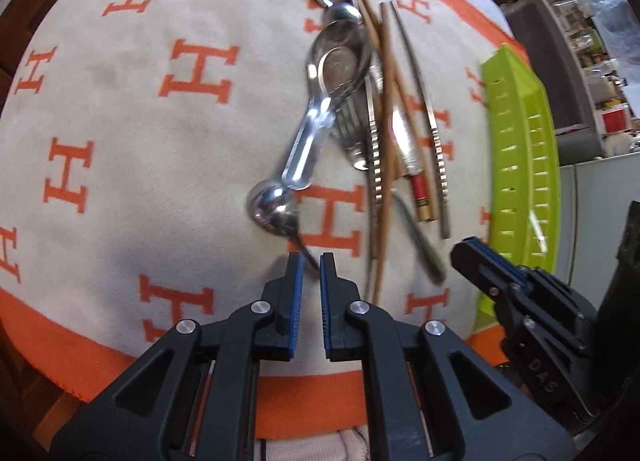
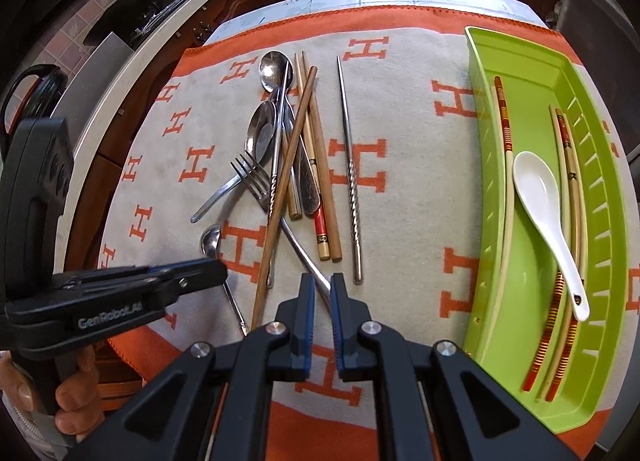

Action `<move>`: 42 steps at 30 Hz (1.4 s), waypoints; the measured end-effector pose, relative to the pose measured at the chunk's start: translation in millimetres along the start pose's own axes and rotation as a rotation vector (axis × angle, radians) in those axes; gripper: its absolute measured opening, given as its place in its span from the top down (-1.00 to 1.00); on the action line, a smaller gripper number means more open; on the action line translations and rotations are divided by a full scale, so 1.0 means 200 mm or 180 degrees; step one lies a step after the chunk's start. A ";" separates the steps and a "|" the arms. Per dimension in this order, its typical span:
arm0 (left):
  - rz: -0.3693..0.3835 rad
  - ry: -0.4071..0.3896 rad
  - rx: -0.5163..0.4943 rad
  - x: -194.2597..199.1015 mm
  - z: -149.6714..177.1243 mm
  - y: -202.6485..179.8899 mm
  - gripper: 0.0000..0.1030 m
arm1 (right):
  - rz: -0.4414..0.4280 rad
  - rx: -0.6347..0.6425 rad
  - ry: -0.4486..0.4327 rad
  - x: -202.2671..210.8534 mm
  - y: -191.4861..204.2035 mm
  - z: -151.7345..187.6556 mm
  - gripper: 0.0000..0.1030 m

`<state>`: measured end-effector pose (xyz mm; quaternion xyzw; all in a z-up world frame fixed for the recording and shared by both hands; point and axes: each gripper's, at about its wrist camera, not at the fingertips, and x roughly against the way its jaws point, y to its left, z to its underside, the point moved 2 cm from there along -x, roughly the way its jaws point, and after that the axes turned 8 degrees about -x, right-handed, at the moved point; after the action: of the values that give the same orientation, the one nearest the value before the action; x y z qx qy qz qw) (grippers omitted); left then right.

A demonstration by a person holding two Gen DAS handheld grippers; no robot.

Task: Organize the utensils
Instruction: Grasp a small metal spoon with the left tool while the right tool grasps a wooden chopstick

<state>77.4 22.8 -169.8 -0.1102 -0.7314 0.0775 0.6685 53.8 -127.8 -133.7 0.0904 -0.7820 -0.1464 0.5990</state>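
The small spoon (image 2: 211, 240) lies on the cloth (image 2: 400, 109) at the near left edge of the utensil pile, bowl away from the camera, thin handle running toward the near edge. The left gripper (image 2: 218, 269) is closed on that handle; in the left wrist view the handle passes between the nearly shut pads (image 1: 297, 269), just below the bowl (image 1: 272, 207).

The fork (image 2: 256, 177) lies in the pile with its tines pointing left and away, and its long handle slants down to the right gripper (image 2: 322, 285). That gripper is nearly closed, with the end of the fork handle between its pads.

The rest of the pile consists of two larger spoons (image 2: 262, 133), several wooden chopsticks (image 2: 316, 149) and a metal chopstick (image 2: 350, 177) lying apart to the right.

The green tray (image 2: 520, 53) stands at the right edge of the cloth. It holds a white spoon (image 2: 540, 197) and patterned chopsticks (image 2: 508, 141).

A hand (image 2: 68, 393) grips the handle of the left gripper.
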 end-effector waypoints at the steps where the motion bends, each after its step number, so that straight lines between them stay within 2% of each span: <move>1: -0.0049 0.0026 0.0019 -0.02 0.00 0.00 0.91 | -0.0009 -0.0001 0.0002 0.00 0.00 0.00 0.85; 3: -0.0077 0.0034 0.0064 -0.03 0.00 0.01 0.83 | -0.0029 0.0003 0.0012 -0.01 0.00 0.01 0.85; 5: -0.0111 0.0020 0.0057 -0.03 -0.01 0.00 0.53 | -0.0049 0.0016 0.0020 -0.01 0.01 0.01 0.85; 10: -0.0181 0.0009 0.0005 -0.04 -0.03 -0.06 0.19 | -0.0061 0.0032 0.0021 -0.01 0.01 0.02 0.85; 15: -0.0322 -0.0052 -0.0047 -0.05 -0.05 -0.11 0.18 | -0.0074 -0.0020 0.0022 -0.01 -0.01 0.02 0.85; 16: -0.0345 -0.0070 -0.0055 -0.05 -0.05 -0.12 0.22 | -0.0074 -0.0033 0.0026 -0.01 -0.02 0.02 0.85; 18: -0.0387 -0.0096 -0.0053 -0.06 -0.07 -0.13 0.45 | -0.0085 -0.0060 0.0036 -0.02 -0.04 0.02 0.85; 19: -0.0411 -0.0115 -0.0043 -0.06 -0.07 -0.12 0.67 | -0.0092 -0.0073 0.0044 -0.02 -0.04 0.02 0.85; 20: -0.0376 -0.0129 -0.0016 -0.06 -0.07 -0.11 0.81 | -0.0099 -0.0087 0.0050 -0.02 -0.05 0.02 0.85; 22: -0.0245 -0.0150 0.0022 -0.05 -0.07 -0.08 0.87 | -0.0114 -0.0109 0.0061 -0.03 -0.06 0.02 0.85; 27: 0.0033 -0.0210 0.0019 -0.02 -0.05 0.00 0.97 | -0.0141 -0.0149 0.0110 -0.05 -0.06 0.02 0.85; 36: 0.0200 -0.0302 0.0094 0.06 0.02 0.22 1.00 | -0.0184 -0.0179 0.0177 -0.08 -0.03 -0.02 0.85; 42: 0.0381 -0.0353 0.0047 0.11 0.06 0.27 1.00 | -0.0469 -0.0477 0.0275 -0.15 0.00 -0.15 0.85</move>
<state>66.0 80.2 -163.5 -0.1443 -0.7589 0.1286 0.6219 91.1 -122.2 -153.0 0.1089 -0.7336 -0.2441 0.6248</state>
